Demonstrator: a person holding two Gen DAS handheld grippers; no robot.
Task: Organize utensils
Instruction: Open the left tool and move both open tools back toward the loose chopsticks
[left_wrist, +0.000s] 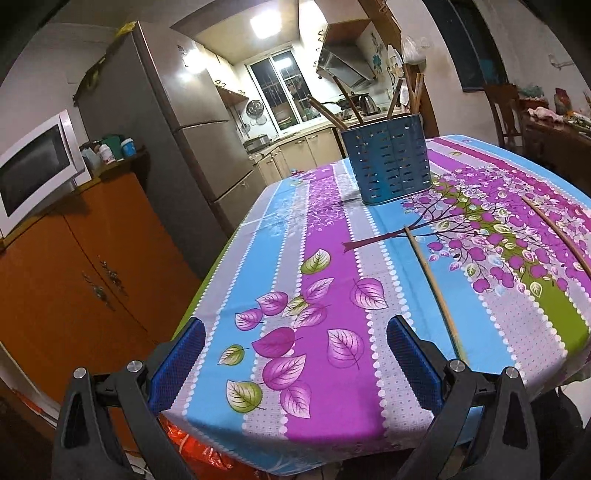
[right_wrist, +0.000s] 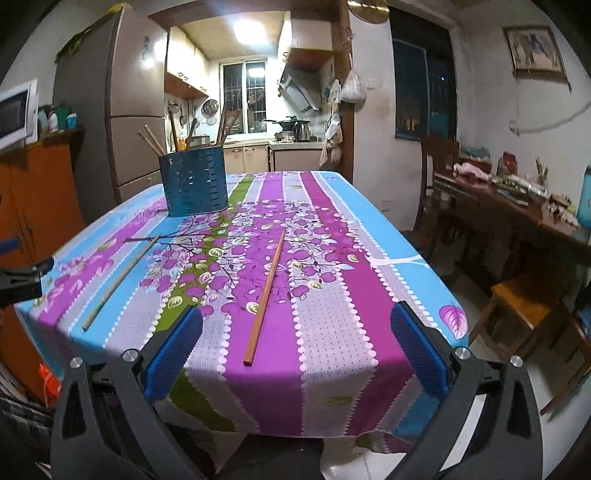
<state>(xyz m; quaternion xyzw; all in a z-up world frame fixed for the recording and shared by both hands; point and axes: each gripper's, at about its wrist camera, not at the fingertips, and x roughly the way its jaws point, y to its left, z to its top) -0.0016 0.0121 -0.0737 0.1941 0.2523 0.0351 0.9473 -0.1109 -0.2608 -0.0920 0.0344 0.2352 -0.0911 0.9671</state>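
I have both grippers hanging at the near edge of the table (right_wrist: 369, 229), which wears a cloth striped in purple, blue and grey with printed leaves. My left gripper (left_wrist: 295, 365) has its blue-padded fingers (left_wrist: 413, 365) spread wide with nothing between them, over the near left corner of the cloth. My right gripper (right_wrist: 295, 350) is spread just as wide and also empty; the near end of the reddish chopstick (right_wrist: 266, 291) lies on the cloth between its two pads in the right wrist view, without touching either.

That reddish chopstick runs from the near edge away toward the middle of the table. A paler chopstick (right_wrist: 122, 277) lies well apart to its left, angled toward the far left. Both are flat on the cloth.

At the far left of the table stands the blue perforated utensil holder (right_wrist: 194, 182), upright, with several wooden chopsticks (right_wrist: 151, 140) leaning out of its top. Beyond it I see a fridge (right_wrist: 133, 110) and the lit kitchen.
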